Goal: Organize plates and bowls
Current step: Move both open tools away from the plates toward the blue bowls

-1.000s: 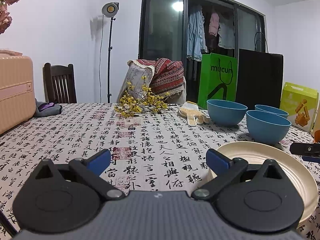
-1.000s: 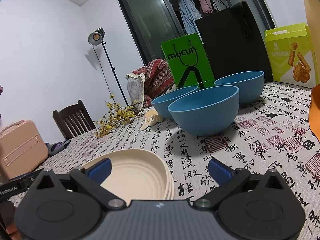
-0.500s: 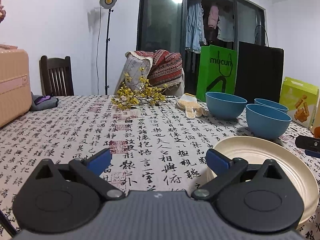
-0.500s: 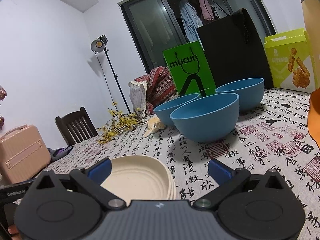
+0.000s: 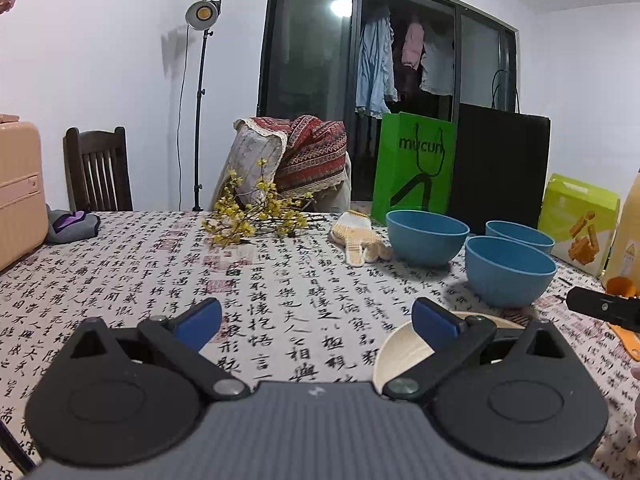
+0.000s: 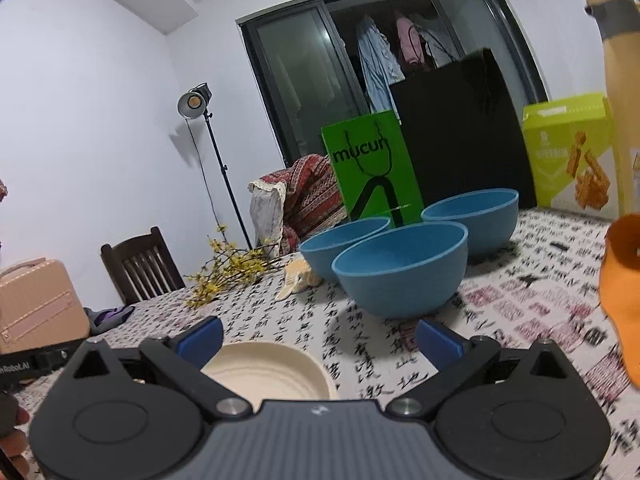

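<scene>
A stack of cream plates (image 5: 404, 354) lies on the calligraphy-print tablecloth, partly hidden under my left gripper's right finger. My left gripper (image 5: 316, 320) is open and holds nothing. Three blue bowls stand beyond: the nearest bowl (image 5: 510, 270), a second bowl (image 5: 426, 236) to its left and a third bowl (image 5: 520, 236) behind. In the right wrist view the cream plates (image 6: 266, 370) sit low between the fingers of my open right gripper (image 6: 320, 336), and the nearest blue bowl (image 6: 402, 268) stands just ahead, with the two others (image 6: 344, 240) (image 6: 474, 216) behind it.
Yellow flower sprigs (image 5: 256, 216) and knitted gloves (image 5: 360, 240) lie mid-table. A green bag (image 5: 414, 168), a black bag (image 5: 502, 168) and a lime box (image 5: 578, 220) stand at the far edge. An orange object (image 6: 624, 292) and a tall bottle (image 6: 622, 100) are at right. A beige suitcase (image 5: 18, 188) stands left.
Both grippers have pulled back and tipped upward, so the plates show smaller and lower in each view. Both stay open.
</scene>
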Tool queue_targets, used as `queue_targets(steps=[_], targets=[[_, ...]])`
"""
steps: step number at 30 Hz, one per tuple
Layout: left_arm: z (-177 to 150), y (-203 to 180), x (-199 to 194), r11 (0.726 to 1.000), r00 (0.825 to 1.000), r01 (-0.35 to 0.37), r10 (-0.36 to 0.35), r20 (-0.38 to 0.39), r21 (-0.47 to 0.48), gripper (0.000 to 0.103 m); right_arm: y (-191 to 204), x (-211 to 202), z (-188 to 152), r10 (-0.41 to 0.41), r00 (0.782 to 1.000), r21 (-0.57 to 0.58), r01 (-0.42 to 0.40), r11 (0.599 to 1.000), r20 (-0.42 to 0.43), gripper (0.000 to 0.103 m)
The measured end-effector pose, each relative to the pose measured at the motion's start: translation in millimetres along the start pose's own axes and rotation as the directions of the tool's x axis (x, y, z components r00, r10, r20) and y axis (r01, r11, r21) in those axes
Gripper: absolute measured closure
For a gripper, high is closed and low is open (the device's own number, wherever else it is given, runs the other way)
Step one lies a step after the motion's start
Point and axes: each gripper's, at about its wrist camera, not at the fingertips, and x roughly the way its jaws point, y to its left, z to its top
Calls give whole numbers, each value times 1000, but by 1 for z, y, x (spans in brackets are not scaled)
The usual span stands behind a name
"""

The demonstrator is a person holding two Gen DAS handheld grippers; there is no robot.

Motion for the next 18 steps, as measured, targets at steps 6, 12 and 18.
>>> queue_targets(steps=[6, 12, 18], targets=[[18, -9, 2, 999, 1000, 26, -26, -12, -23, 0, -6, 0, 16, 29, 999, 38, -28, 999, -21, 0], [32, -20, 9, 997, 998, 52, -54, -29, -48, 0, -13, 2, 34, 28, 999, 53, -26, 998, -45, 0], [45, -29, 22, 994, 995, 74, -79, -61, -85, 0, -19, 10, 51, -15, 998, 56, 18, 998, -61, 0]])
